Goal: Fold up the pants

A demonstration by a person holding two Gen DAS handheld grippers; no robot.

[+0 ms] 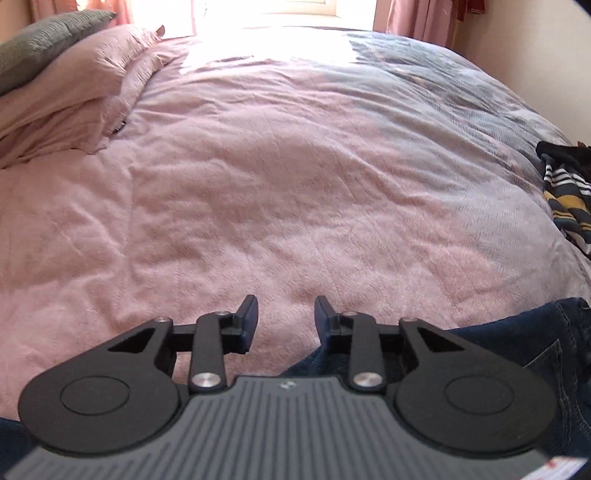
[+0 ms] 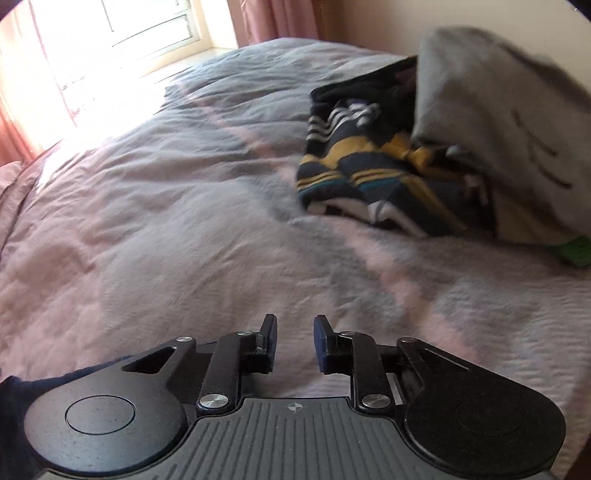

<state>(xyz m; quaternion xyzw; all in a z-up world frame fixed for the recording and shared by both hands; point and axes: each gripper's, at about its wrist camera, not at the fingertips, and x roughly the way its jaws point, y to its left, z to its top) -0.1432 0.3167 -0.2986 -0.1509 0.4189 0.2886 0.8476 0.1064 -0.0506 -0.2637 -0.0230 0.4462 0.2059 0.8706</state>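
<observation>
Dark blue jeans (image 1: 517, 343) lie on the pink bedspread (image 1: 295, 184) at the near right of the left wrist view, mostly hidden under the gripper body; stitching and a pocket show. My left gripper (image 1: 285, 319) hovers open just above the bedspread, its right side over the jeans' edge, nothing between its fingers. In the right wrist view a small dark strip of the jeans (image 2: 55, 373) shows at the near left. My right gripper (image 2: 294, 341) is open over bare bedspread (image 2: 184, 240), holding nothing.
A heap of clothes sits to the right: a striped navy, yellow and white garment (image 2: 369, 173) under a grey one (image 2: 498, 110); the striped garment (image 1: 565, 199) also shows at the left view's right edge. Pink pillows (image 1: 66, 96) lie far left. A bright window (image 2: 129, 29) is beyond.
</observation>
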